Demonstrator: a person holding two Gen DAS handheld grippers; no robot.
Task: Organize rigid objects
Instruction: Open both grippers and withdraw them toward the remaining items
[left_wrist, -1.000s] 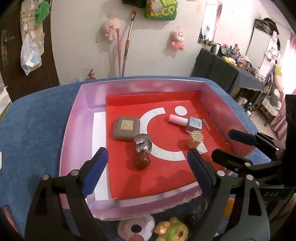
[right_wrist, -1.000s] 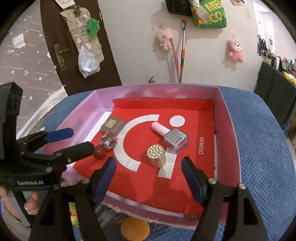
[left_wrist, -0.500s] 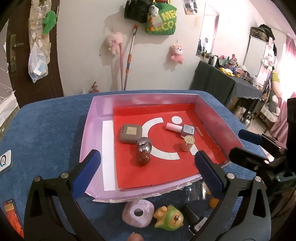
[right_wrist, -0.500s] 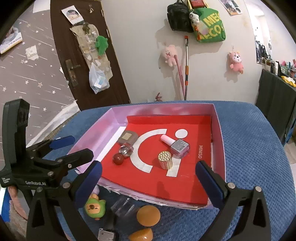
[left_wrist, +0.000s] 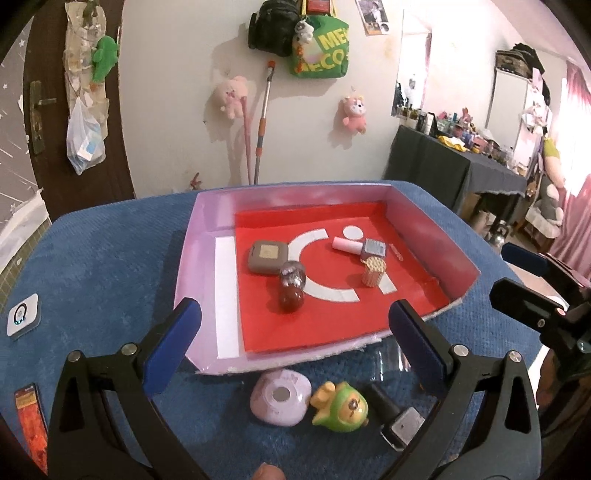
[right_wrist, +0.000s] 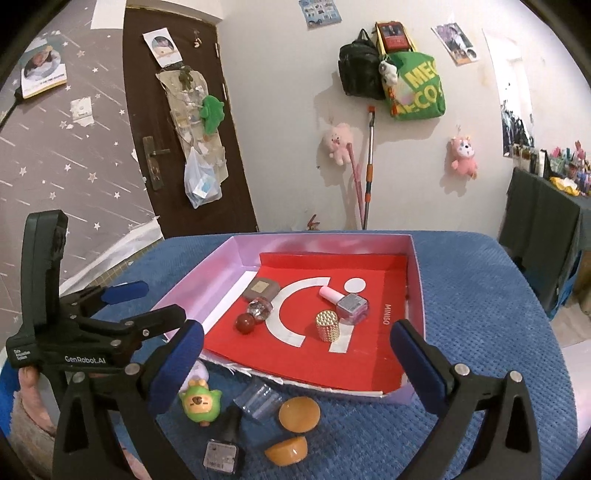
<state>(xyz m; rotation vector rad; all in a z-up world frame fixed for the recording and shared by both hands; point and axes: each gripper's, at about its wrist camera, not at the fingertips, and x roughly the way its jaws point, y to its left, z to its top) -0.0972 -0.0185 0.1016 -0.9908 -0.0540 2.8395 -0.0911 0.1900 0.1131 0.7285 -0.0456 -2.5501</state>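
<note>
Blue-covered table (right_wrist: 480, 332) under pink box (right_wrist: 207, 280), green figurine (right_wrist: 201, 402), two orange halves (right_wrist: 299, 413).

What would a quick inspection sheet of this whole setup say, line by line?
Surface: blue cloth, bearing a pink tray with a red liner.
Job's things: in the tray, brown case, faceted bottle, red ball, pink-capped bottle, gold cylinder. In front of the tray, green figurine, two orange halves, dark bottle, clear piece, lilac holder.
Clutter: white device.
Grippers: left gripper and right gripper open, empty.
Cables: nothing seen.
Surroundings: door, hanging plush toys, bags, crowded side table.
</note>
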